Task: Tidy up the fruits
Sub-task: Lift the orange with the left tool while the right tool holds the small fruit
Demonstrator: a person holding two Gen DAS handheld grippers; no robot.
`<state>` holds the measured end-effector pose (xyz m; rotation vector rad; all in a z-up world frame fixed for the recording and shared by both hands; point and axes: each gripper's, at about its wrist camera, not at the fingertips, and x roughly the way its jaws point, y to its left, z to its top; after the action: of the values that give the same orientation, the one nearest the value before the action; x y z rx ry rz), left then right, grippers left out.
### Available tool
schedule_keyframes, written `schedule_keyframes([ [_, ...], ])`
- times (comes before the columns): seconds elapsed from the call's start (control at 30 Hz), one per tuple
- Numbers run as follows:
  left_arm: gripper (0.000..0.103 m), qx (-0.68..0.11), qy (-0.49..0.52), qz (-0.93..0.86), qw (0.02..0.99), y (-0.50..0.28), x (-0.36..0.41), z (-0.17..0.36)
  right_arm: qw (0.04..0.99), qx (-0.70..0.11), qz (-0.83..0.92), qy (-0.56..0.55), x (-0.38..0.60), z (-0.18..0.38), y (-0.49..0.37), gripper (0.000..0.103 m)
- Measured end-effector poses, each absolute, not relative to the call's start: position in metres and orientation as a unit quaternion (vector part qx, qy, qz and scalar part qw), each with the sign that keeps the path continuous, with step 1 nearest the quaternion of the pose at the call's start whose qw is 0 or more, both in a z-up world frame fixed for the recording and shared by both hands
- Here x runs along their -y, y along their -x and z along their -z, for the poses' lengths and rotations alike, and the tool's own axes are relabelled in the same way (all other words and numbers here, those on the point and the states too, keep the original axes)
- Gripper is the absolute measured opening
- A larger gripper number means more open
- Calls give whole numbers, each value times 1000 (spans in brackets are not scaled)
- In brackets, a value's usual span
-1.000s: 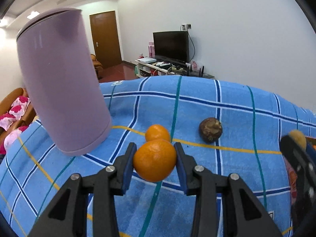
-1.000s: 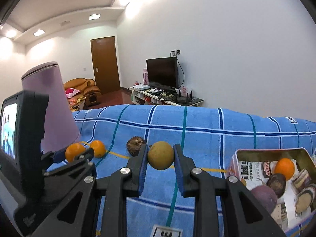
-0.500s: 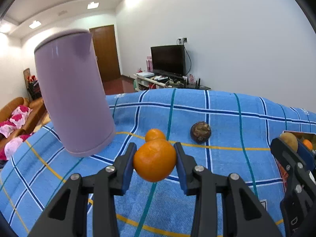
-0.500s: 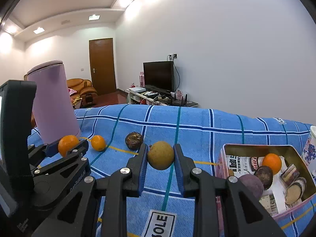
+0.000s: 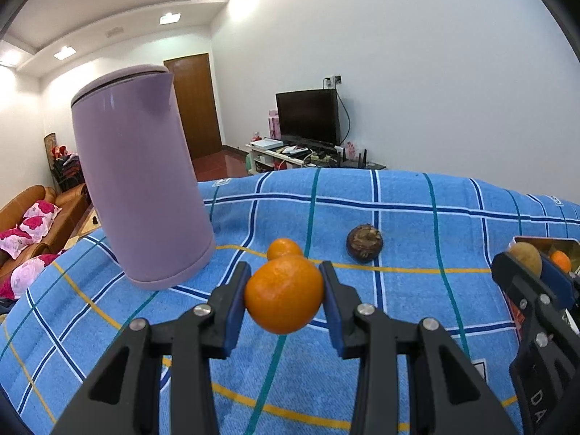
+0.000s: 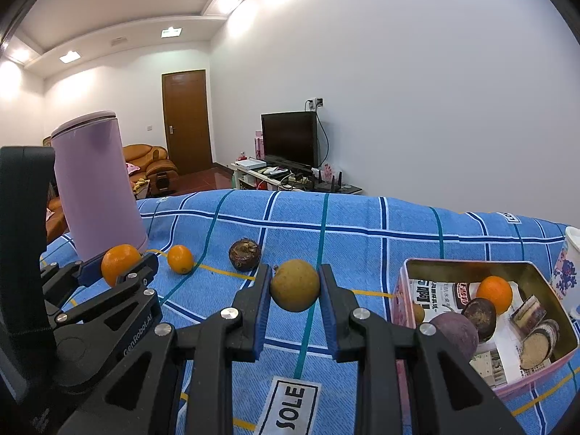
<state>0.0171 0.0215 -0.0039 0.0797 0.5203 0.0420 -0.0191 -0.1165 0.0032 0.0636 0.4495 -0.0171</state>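
My left gripper (image 5: pixel 284 295) is shut on an orange (image 5: pixel 284 295) and holds it above the blue checked cloth; it also shows in the right wrist view (image 6: pixel 121 268). My right gripper (image 6: pixel 295 286) is shut on a yellow-brown round fruit (image 6: pixel 295 284), held above the cloth just left of a pink tin box (image 6: pixel 507 384). The box holds an orange (image 6: pixel 493 289), dark purple fruits (image 6: pixel 455 330) and snack packets. On the cloth lie a small orange (image 6: pixel 180 258) and a dark brown mangosteen (image 6: pixel 244 253), also seen in the left wrist view (image 5: pixel 363 243).
A tall lilac kettle (image 5: pixel 139 203) stands on the cloth at the left, close to the loose oranges. A white patterned cup (image 6: pixel 569 268) stands right of the tin box. The table's far edge drops to a living room with a TV and sofa.
Both grippers have moved right and lifted a little, each keeping its fruit. The kettle has slid leftward in both views and the tin box has come closer to my right gripper.
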Motion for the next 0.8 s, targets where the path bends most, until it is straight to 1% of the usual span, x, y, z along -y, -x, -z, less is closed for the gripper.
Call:
schedule_keyframes([
  [0.8, 41, -245, -37, -10, 969, -8, -19, 1, 976, -218, 16, -21, 117, -6, 28, 28],
])
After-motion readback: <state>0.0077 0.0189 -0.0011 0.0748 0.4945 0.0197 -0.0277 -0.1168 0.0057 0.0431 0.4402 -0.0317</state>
